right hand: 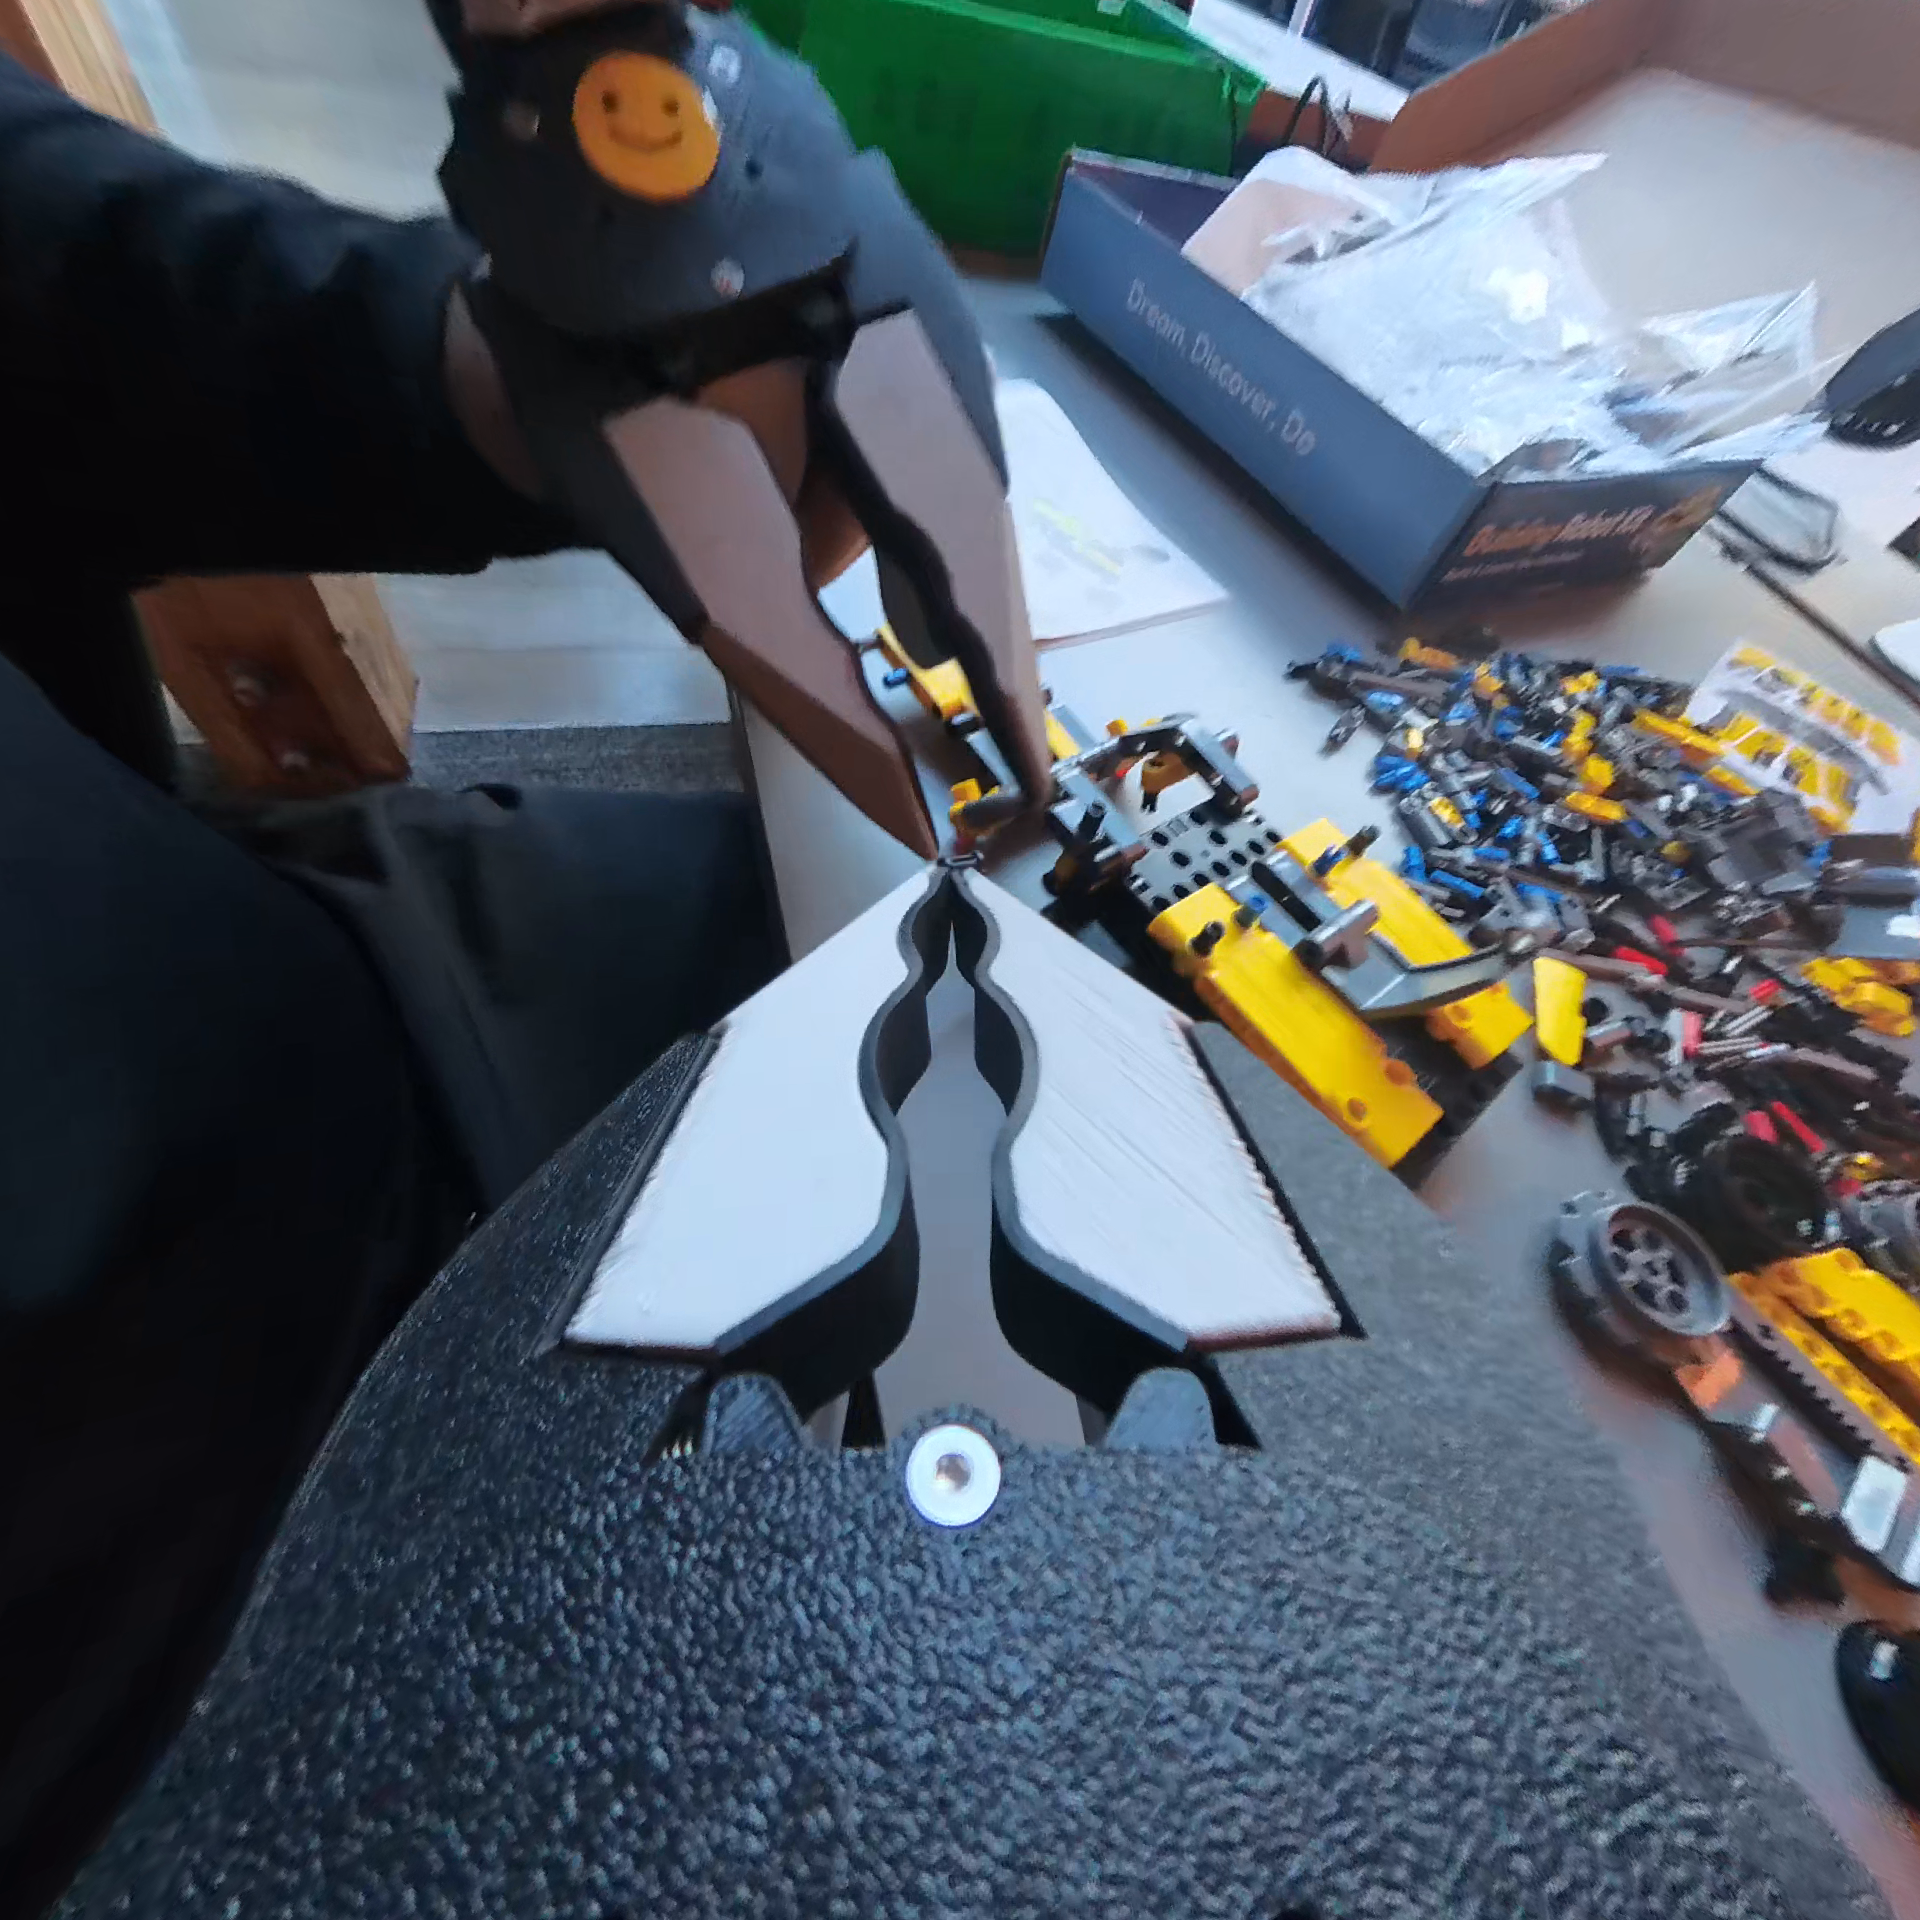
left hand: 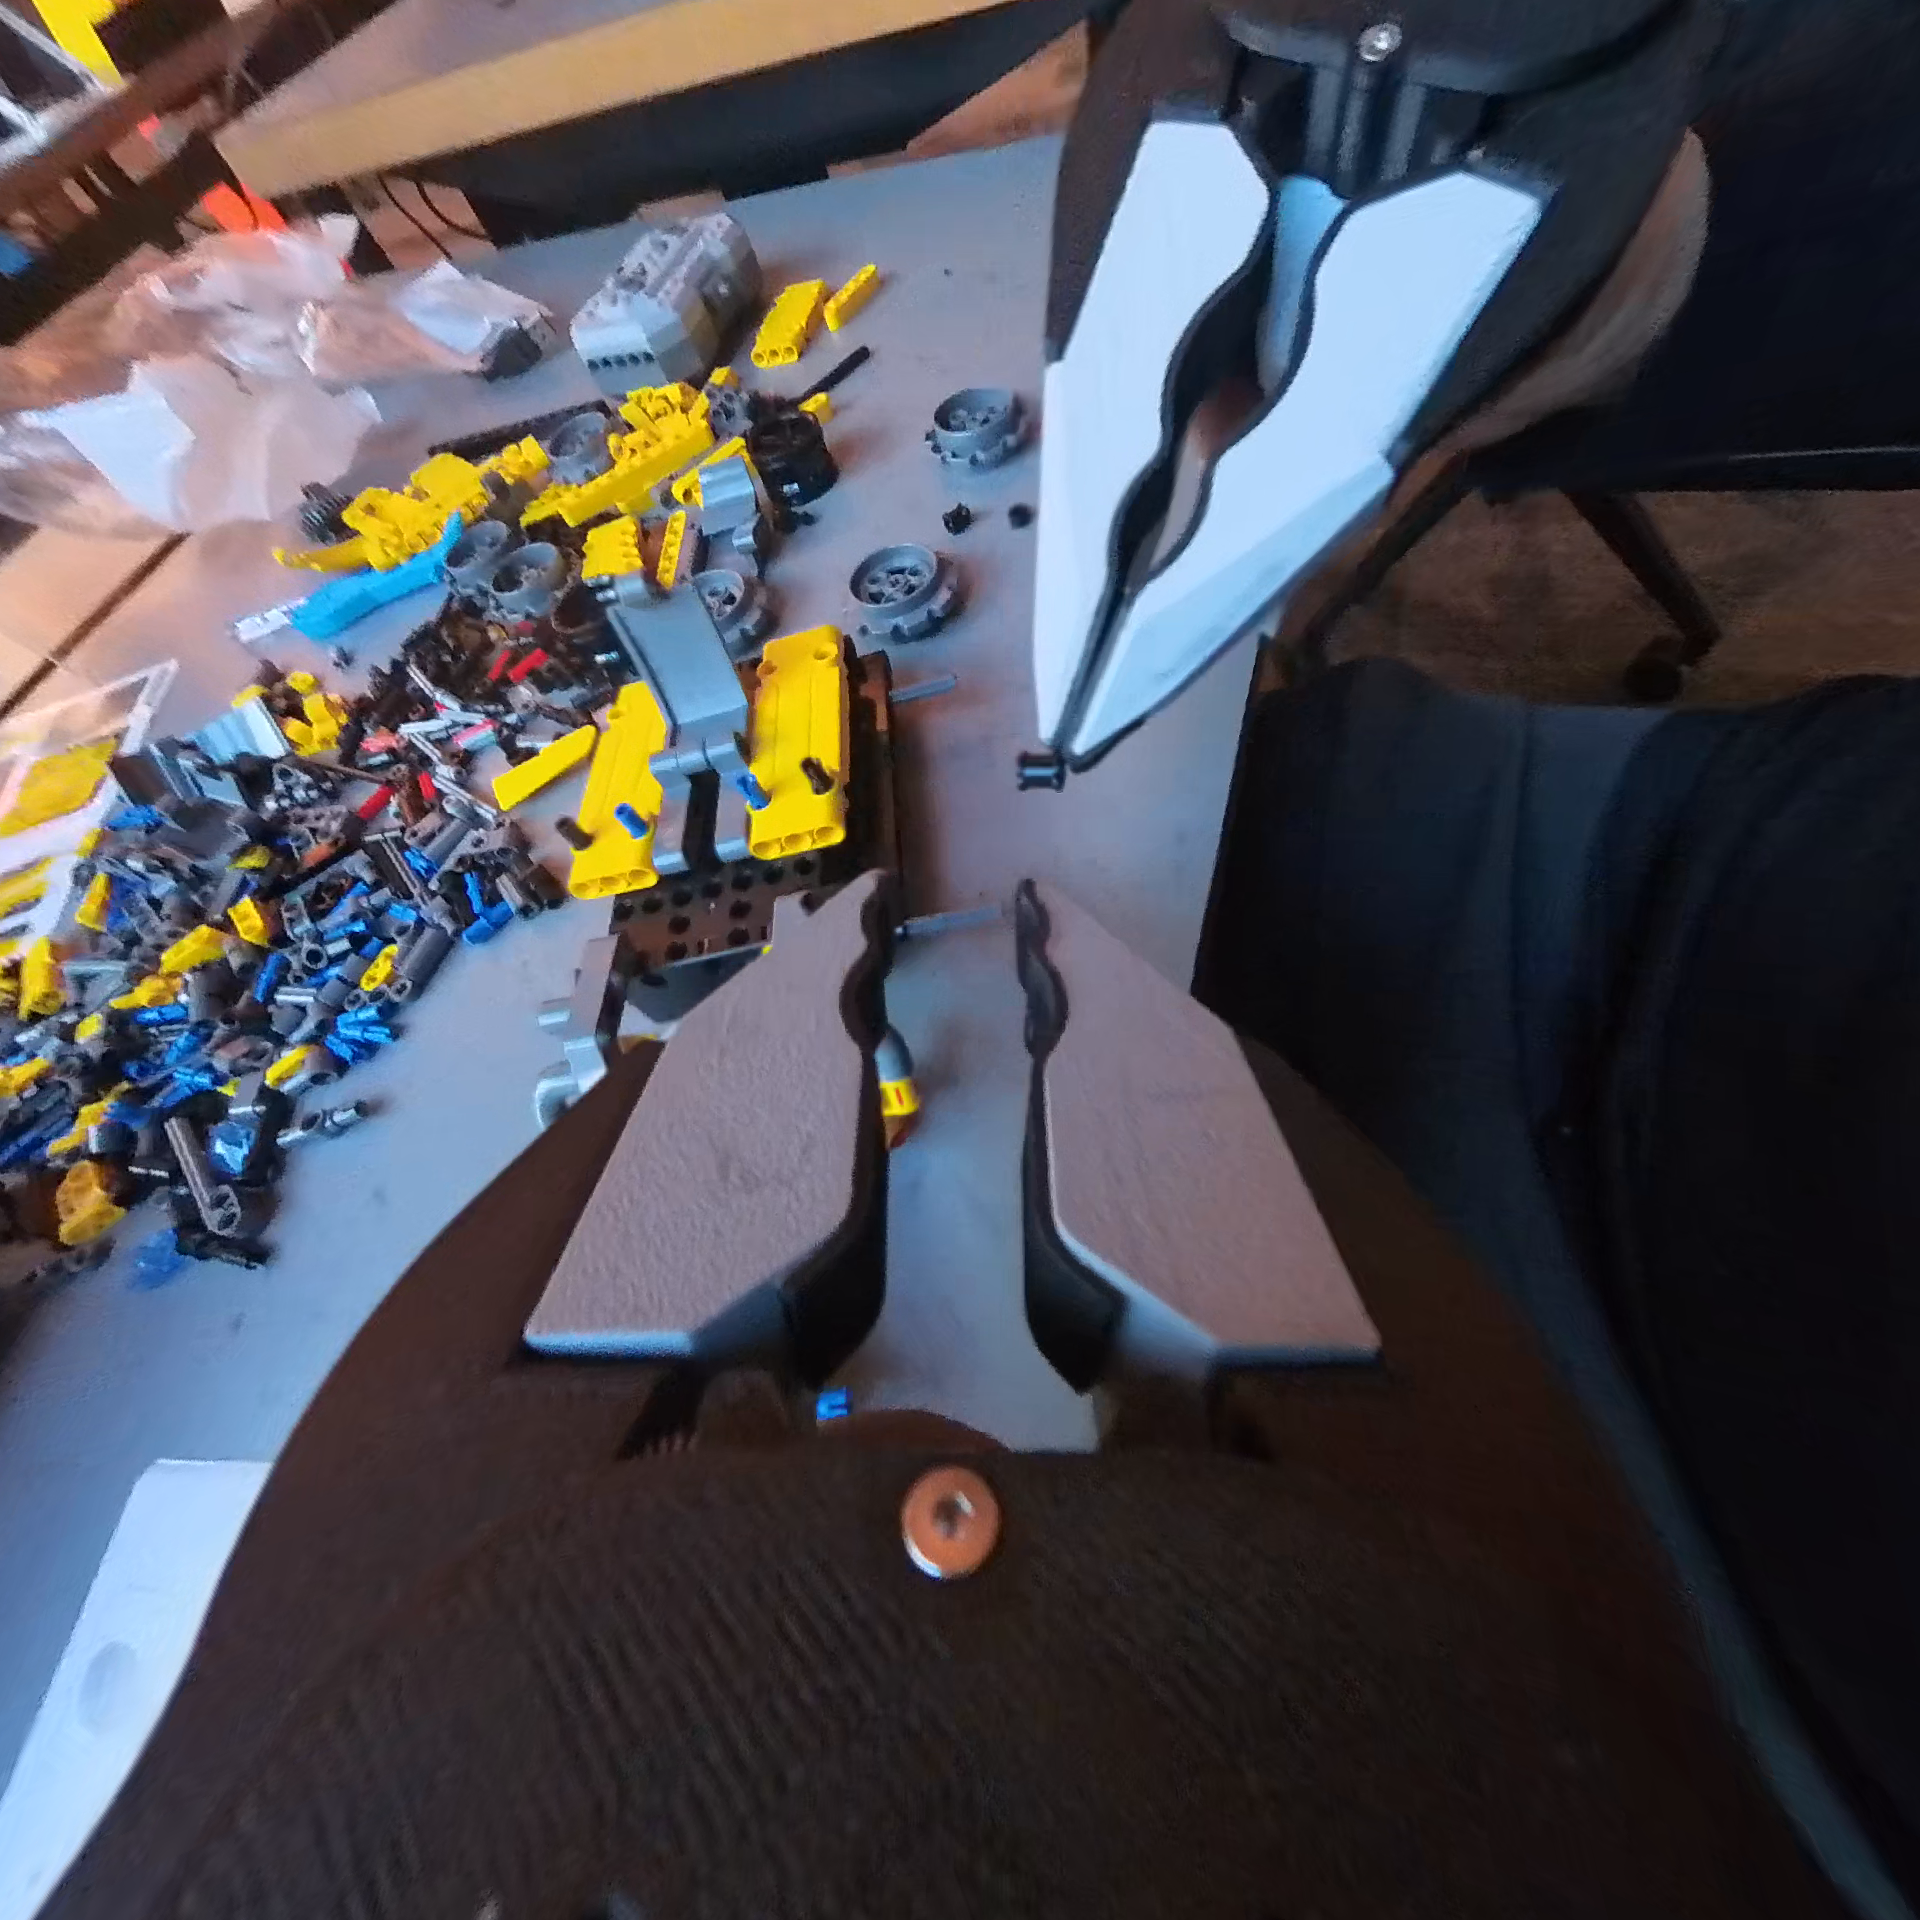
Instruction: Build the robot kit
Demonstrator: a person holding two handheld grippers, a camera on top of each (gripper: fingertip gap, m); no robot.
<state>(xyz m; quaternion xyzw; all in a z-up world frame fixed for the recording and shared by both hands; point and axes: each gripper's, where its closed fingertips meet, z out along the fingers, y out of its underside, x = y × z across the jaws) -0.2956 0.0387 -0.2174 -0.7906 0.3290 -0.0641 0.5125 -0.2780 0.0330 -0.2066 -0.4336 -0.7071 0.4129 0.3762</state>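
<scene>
Grey tabletop carries everything we see, though motion blur softens much of both views. Our left gripper, with tan-faced fingers, has its jaws spread apart with nothing between them but bare table and a thin grey axle whose end crosses the gap near the tips. We cannot tell whether the fingers touch that axle. The left finger hides part of a black perforated plate belonging to the half-built yellow, grey and black brick vehicle, which lies just ahead and to the left.

Our right gripper, with white-faced fingers, has its tips pressed together on a tiny black connector pin. In the right wrist view the pin is barely a dark sliver at the tips, so its shape is hard to make out. It hangs just beside the vehicle, close to the tips of the left gripper.

A loose heap of small blue, black, yellow and grey brick parts spreads to the far side of the vehicle, too blurred to sort singly. Grey spoked wheel hubs lie near. A dark blue cardboard box of clear plastic bags is cut off by the frame edge. A black sleeve covers the person's arm.
</scene>
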